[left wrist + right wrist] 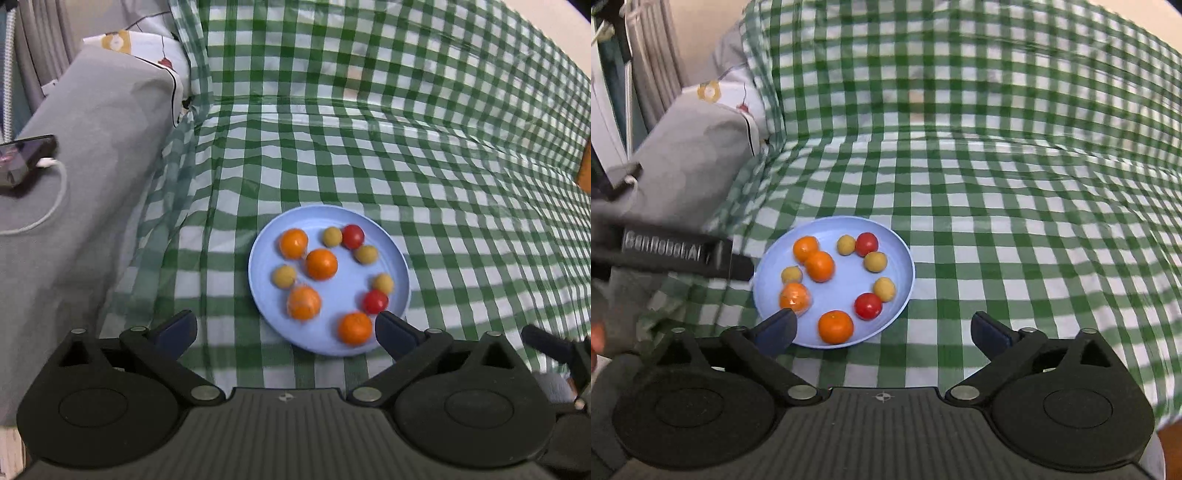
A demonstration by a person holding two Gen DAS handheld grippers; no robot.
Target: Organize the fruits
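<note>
A light blue plate (399, 273) lies on the green checked cloth and holds several fruits: oranges (321, 264), two red tomatoes (375, 301) and small yellow-brown fruits (365, 254). My left gripper (286, 325) is open and empty, just before the plate's near edge. In the right wrist view the same plate (905, 266) sits left of centre with the oranges (820, 266) and tomatoes (868, 305). My right gripper (884, 325) is open and empty, its left finger (777, 326) over the plate's near rim. The left gripper's body (683, 253) shows at the left.
The green checked cloth (406, 147) covers the seat and rises behind it. A grey cushion (92, 166) stands at the left with a phone (22, 158) and white cable on it. A brown edge (585, 166) shows at far right.
</note>
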